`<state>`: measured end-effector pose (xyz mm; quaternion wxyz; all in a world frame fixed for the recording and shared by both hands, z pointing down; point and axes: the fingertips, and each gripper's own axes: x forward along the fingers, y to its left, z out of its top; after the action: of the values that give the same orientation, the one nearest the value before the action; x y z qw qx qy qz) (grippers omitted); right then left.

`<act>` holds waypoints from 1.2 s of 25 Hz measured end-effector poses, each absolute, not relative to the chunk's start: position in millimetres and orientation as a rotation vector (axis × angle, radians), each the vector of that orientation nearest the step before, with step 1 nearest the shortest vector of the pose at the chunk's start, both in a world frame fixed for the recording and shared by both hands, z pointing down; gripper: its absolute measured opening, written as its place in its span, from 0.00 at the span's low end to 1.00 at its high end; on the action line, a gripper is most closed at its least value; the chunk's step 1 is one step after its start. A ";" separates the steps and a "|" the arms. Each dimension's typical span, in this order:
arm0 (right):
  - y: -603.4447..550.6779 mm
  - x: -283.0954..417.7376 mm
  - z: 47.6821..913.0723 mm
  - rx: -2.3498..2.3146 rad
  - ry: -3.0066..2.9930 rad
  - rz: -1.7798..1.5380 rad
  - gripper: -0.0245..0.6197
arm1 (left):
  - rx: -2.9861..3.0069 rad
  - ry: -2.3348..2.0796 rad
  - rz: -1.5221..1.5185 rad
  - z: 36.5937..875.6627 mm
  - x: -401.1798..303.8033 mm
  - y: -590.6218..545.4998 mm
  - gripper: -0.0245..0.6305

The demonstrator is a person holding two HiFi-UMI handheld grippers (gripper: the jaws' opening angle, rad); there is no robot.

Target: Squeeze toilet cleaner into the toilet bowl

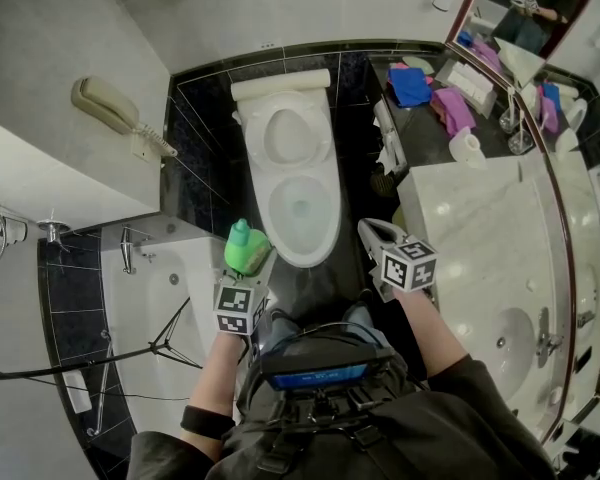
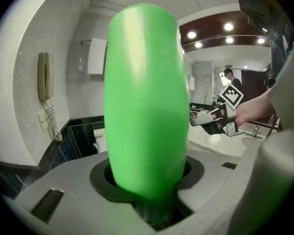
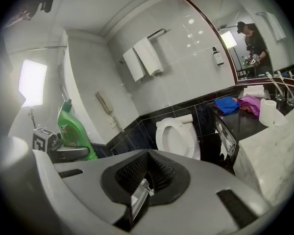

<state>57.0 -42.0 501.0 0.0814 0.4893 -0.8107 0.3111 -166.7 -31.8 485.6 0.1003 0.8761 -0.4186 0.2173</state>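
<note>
As the job of dosing the toilet gets under way, the left gripper (image 1: 252,271) holds a green plastic toilet-cleaner bottle (image 1: 246,251) just off the front left corner of the white ceramic toilet bowl (image 1: 332,218), short of its rim and not yet over the water. The jaws stand part-way apart, clamped on the bottle's smooth body, which fills the gap between them in the left gripper view (image 2: 144,106). The bottle's long axis runs roughly upright with the darker green cap (image 1: 240,230) on top, so the spout end points at the ceiling, not into the bowl. Whether the cap is tight or loosened cannot be told. From the right gripper view the bottle (image 3: 74,126) likewise stands left of the bowl (image 3: 161,133), neck uppermost.

Off the bowl's front right corner, well apart from the bottle, the right gripper (image 1: 372,234) hangs with its jaws fully together and nothing between them, as its own view confirms (image 3: 137,199).

With the bottle in its grasp, the left hand is plainly the one placed to do the work. The coming move probably turns on the gap between bottle and rim. The bottle would have to go rightward over the bowl's front edge and tip until its neck faces the inside of the bowl before any squeeze. The empty right gripper, across the bowl's front, looks placed to deal with the cap if that is needed first.
</note>
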 end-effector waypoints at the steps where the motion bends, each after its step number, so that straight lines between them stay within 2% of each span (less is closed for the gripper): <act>1: -41.8 57.3 500.9 1.465 -2.424 0.933 0.04 | 2.585 -1.244 0.630 485.0 -167.3 -32.9 0.33; 10: -38.0 72.1 507.8 1.522 -2.380 0.933 0.04 | 2.630 -1.189 0.634 481.5 -151.8 -34.7 0.33; 16: -30.3 98.0 512.1 1.544 -2.326 0.882 0.04 | 2.677 -1.111 0.634 484.2 -114.3 -42.8 0.33; 30: -37.8 227.6 507.2 1.669 -2.295 0.809 0.04 | 2.847 -0.828 0.635 496.0 79.0 -86.0 0.33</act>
<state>227.6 -37.8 507.2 0.0954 0.5630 -0.7742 0.2728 79.0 -86.0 496.0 0.0548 0.9375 -0.2727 0.2093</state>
